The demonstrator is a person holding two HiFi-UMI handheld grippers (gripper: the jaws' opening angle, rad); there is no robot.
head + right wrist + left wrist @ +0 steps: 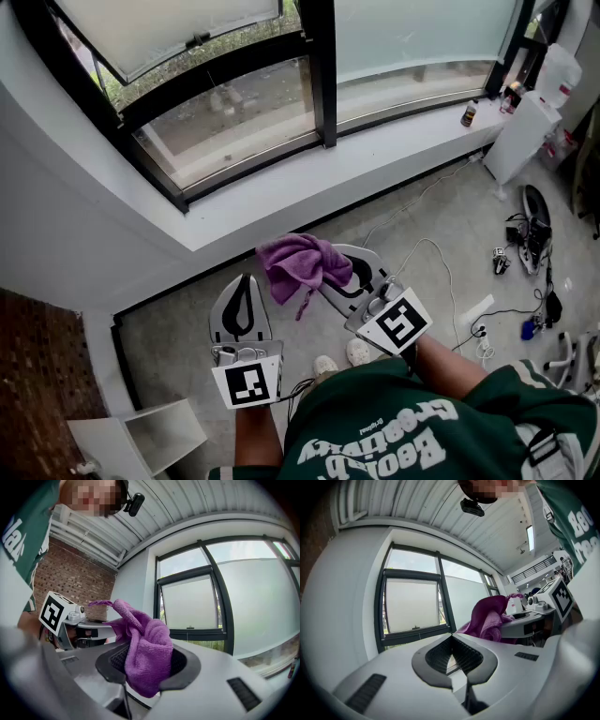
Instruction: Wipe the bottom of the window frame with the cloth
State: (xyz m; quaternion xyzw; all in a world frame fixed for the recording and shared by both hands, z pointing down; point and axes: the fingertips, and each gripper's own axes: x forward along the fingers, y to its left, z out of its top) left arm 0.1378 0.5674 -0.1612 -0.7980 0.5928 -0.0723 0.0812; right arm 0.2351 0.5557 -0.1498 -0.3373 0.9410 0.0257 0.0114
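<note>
Right gripper view: the right gripper (147, 660) clenches the purple cloth (140, 634). Left gripper view: the left gripper (452, 644) is closed, empty. Head view alone shows both well short of the window frame (234, 167).

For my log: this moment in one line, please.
right gripper: shut on cloth | left gripper: shut, empty | window frame: untouched

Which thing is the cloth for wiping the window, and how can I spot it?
Start at the big black window frame and come down past the white sill to the two grey grippers near the person. The cloth is the fluffy purple bundle pinched in the right gripper; the left gripper beside it holds nothing.
</note>
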